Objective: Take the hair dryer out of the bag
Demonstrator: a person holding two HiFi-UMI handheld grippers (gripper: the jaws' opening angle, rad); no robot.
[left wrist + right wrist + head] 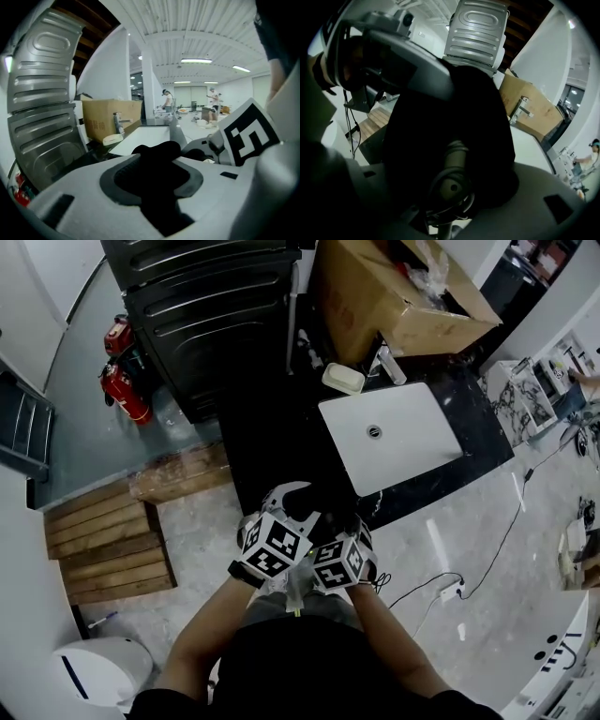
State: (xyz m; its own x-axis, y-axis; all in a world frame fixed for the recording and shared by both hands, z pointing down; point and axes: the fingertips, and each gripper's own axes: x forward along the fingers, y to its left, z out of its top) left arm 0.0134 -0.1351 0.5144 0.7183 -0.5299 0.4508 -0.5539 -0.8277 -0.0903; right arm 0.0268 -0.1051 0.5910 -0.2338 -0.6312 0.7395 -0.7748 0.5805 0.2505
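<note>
Black counter (272, 427), white sink basin (394, 442) set in it, faucet (384, 362), 1 white soap dish (343, 379), 1 open cardboard box (394, 292) at far end

Matt black cloth bag (440, 108); smooth plastic hair dryer (453, 161); brown cardboard box (375, 306).

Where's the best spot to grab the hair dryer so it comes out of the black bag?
Probably take the hair dryer's handle, the only part poking from the bag, above the coiled cord. Come from the bag's open mouth, jaws either side: the handle is narrow, round, and points that way.
</note>
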